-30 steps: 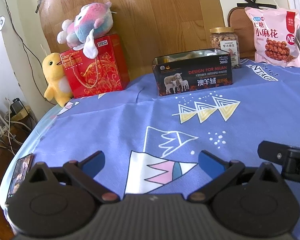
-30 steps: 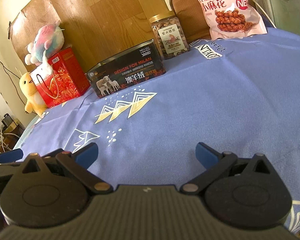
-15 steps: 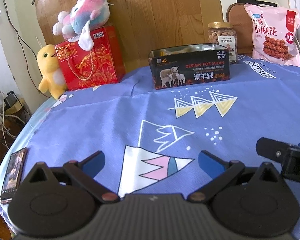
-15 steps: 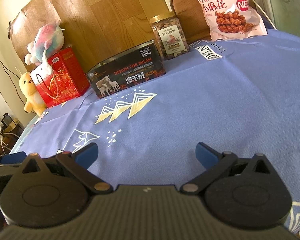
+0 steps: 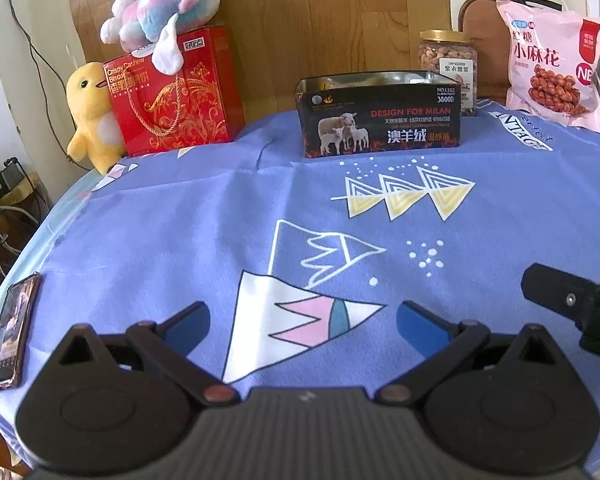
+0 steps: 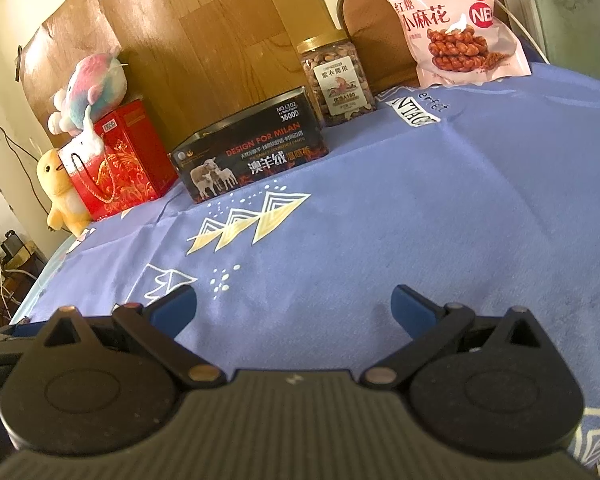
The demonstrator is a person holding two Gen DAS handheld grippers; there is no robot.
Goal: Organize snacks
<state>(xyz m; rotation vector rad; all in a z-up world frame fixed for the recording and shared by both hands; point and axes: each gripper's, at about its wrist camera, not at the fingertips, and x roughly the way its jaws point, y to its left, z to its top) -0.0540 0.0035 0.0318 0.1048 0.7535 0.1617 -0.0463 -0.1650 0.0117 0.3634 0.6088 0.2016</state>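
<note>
Your left gripper point(image 5: 302, 316) and right gripper point(image 6: 294, 304): fingers spread wide, holding nothing. Black tin point(image 5: 380, 114): lidless, upright; nut jar point(image 5: 448, 58) behind it, pink snack bag point(image 5: 556, 76) further right.

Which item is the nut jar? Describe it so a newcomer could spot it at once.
Look to the far edge of the blue tablecloth, against the wooden board. The nut jar stands just behind the black open tin, left of the pink snack bag. It alone is clear, with a gold lid.
</note>
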